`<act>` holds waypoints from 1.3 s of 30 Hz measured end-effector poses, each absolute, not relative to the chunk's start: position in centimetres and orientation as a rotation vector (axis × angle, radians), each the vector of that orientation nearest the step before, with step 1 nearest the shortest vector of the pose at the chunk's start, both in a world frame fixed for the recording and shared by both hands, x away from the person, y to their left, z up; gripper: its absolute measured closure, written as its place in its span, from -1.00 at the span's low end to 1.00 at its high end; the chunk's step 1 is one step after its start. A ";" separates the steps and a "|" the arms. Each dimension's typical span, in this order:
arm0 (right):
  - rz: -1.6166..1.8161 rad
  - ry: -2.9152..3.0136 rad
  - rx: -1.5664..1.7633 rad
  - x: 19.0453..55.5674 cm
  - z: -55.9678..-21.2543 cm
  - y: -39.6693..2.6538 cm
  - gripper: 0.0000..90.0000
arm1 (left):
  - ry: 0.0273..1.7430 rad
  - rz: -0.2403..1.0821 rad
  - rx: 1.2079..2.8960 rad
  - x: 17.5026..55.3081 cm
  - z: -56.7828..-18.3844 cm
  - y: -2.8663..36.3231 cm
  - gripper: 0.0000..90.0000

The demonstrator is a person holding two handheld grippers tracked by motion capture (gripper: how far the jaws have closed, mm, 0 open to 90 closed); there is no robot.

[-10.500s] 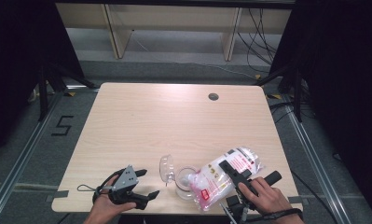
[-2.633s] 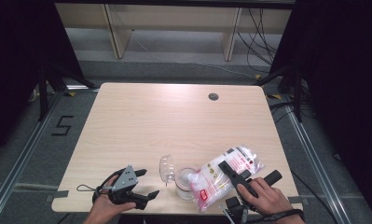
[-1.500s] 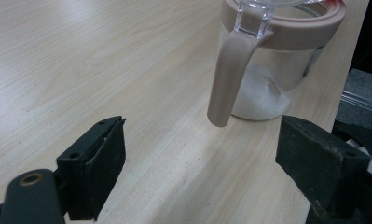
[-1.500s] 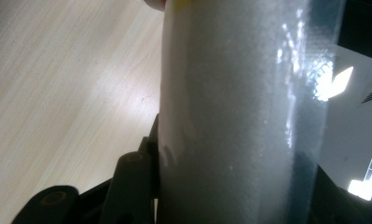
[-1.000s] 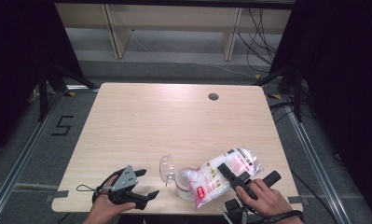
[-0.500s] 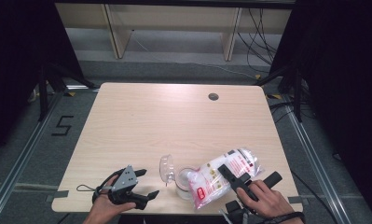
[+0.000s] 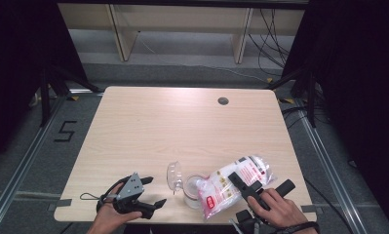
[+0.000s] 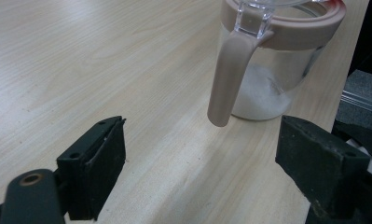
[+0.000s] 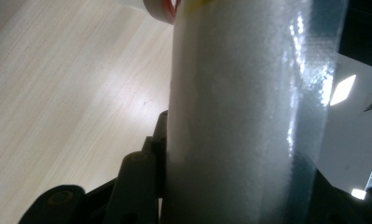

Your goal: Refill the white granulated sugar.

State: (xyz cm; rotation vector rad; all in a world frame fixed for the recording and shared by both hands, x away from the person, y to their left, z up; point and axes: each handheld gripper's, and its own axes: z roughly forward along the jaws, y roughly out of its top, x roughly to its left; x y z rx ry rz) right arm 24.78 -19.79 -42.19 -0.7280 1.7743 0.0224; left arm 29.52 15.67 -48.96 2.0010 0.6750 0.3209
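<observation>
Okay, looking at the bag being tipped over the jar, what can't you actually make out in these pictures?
- Printing on the bag: too small in the high view.
- Right gripper: its jaws are covered by the bag in the right gripper view.
- Jar: its top is cut off by the left gripper view's upper edge.
- Whether powder is flowing: the bag's mouth hides it.

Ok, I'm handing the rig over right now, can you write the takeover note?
Right gripper: shut on the bag of white powder, tilted with its low end at the jar's mouth.
Left gripper: open, empty, resting on the table, pointing at the jar.
Jar: near the front edge, lid flipped open, a little powder in the bottom.
Done: pouring begun.
Left: probably finish pouring, set the bag down, close the lid.
</observation>
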 end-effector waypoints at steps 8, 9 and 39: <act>0.016 1.775 -0.739 24.8 -42.1 -19.8 0.45 | 0.675 0.321 2.001 29.5 -49.0 15.7 -0.65; 0.018 1.779 -0.737 24.8 -42.1 -19.8 0.45 | 0.674 0.321 2.002 29.5 -49.0 15.7 -0.65; 0.004 1.769 -0.762 24.8 -41.7 -19.5 0.46 | 0.674 0.322 2.003 29.5 -49.0 15.7 -0.65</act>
